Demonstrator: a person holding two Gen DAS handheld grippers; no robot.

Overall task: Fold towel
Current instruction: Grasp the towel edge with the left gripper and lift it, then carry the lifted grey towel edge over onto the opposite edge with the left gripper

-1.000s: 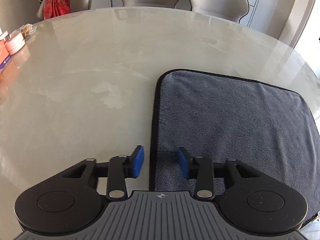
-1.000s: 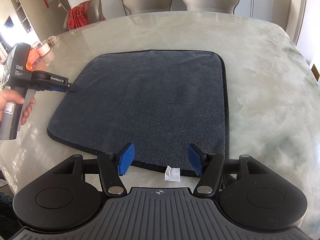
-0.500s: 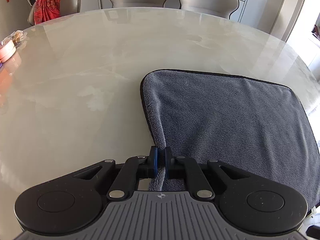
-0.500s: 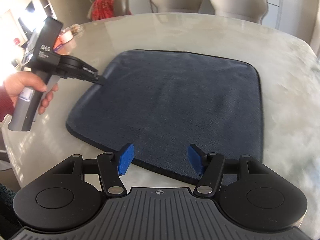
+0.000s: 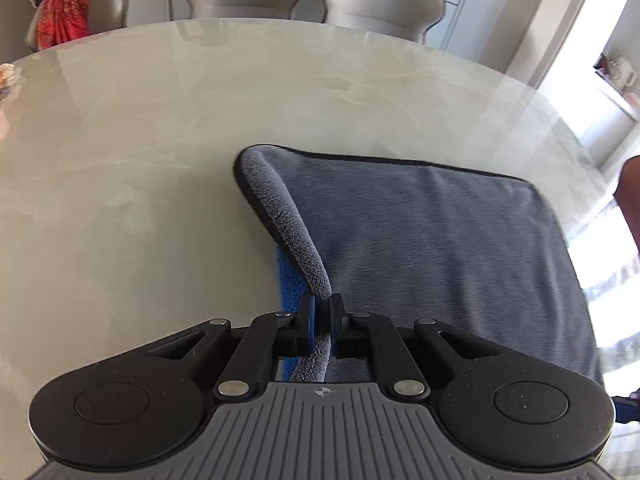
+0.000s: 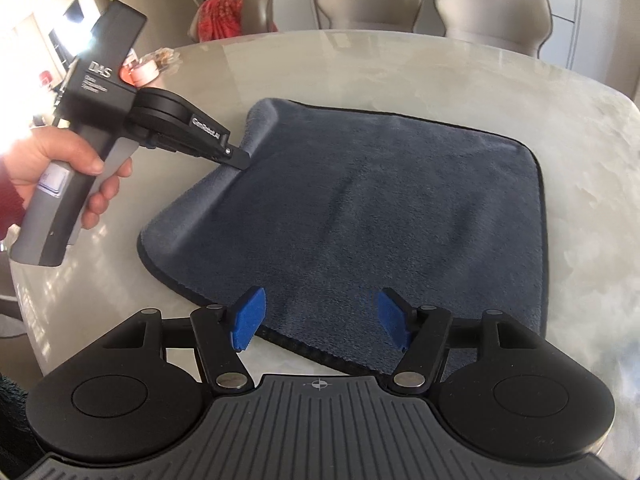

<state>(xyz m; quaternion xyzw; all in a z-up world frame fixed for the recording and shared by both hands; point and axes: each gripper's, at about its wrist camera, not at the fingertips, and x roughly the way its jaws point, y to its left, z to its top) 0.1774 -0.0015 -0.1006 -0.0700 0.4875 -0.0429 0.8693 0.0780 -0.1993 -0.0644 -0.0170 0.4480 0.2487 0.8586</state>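
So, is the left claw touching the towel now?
Touching. The left wrist view shows the left claw shut on the towel, its edge pinched between the blue pads; the right wrist view shows that edge lifted off the table.

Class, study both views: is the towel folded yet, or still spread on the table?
Spread, not folded. The towel lies open on the table; only its left edge is lifted, pinched in the left tongs.

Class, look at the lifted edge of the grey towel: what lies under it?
Under the raised edge of the towel, held by the left tongs, its blue underside shows above the table. Whatever lies beneath the flat part stays covered.
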